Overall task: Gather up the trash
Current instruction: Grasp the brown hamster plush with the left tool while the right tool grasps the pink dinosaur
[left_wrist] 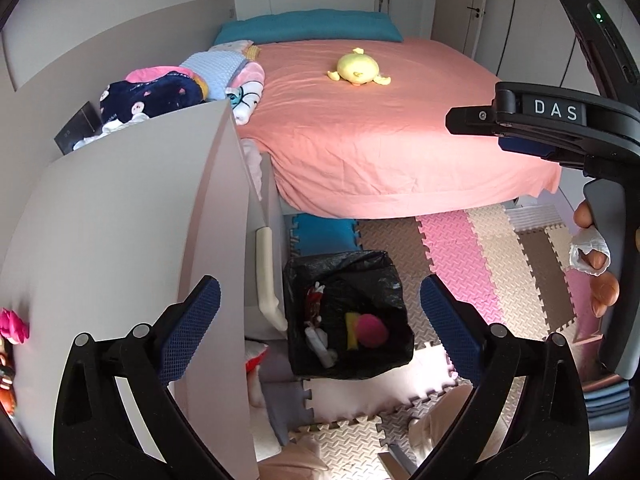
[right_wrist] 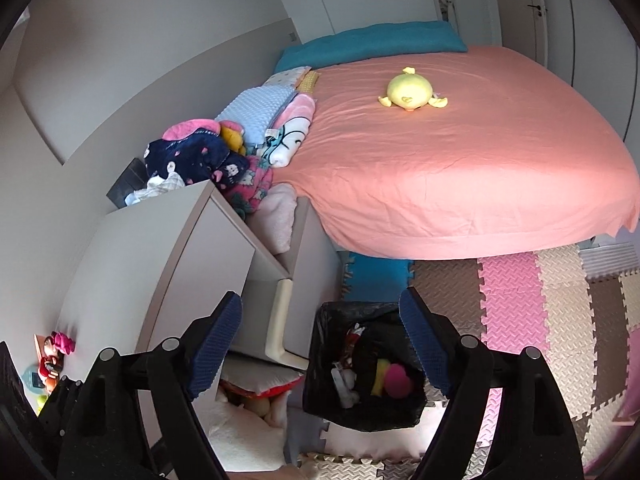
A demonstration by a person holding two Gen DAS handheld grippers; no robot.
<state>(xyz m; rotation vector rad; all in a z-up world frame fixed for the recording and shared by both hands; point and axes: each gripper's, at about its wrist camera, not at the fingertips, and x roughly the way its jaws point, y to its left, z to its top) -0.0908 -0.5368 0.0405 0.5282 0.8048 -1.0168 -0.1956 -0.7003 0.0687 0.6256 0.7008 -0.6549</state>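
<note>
I saw the floor [left_wrist: 500, 264] covered in interlocking foam mats of pink, beige, brown and blue. On it, at about six o'clock in my left view, stood a bin lined with a black bag [left_wrist: 348, 316], close beside a pale cabinet [left_wrist: 120, 216]. The bed [left_wrist: 380, 132], under a salmon sheet, filled twelve o'clock; a yellow plush toy [left_wrist: 356, 69] lay on it, with a teal pillow [left_wrist: 308, 26] at its head and folded blankets [left_wrist: 224, 72] along its ten o'clock edge.
</note>
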